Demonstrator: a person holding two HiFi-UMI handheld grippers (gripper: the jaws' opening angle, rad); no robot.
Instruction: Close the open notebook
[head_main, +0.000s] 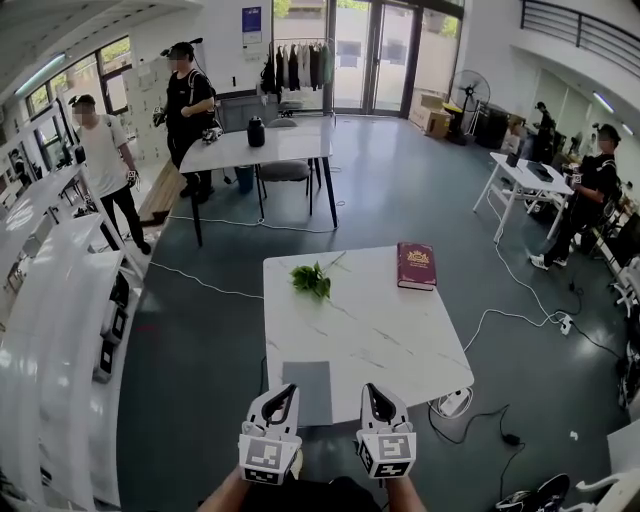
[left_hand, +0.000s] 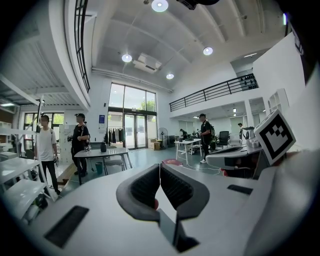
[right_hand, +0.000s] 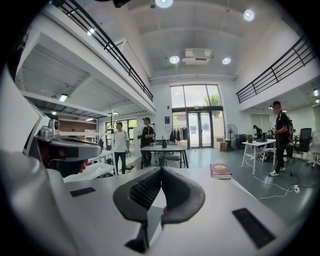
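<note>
Left tool (head_main: 286, 392): jaws pressed together, nothing between them. Held level with a slight downward tilt over the near edge of the desk (head_main: 400, 340), left of its middle. Right tool (head_main: 372, 392): jaws likewise together, empty. Held over the same near edge of the desk, right of its middle, beside the left tool and not touching it.

Notebook (head_main: 416, 266): dark red cover, lying flat at the far right corner of the desk, already shut.

Green leafy sprig (head_main: 311, 279): lying on the far left part of the desk.

Grey sheet (head_main: 310, 378): flat at the near edge of the desk, left of middle.
</note>
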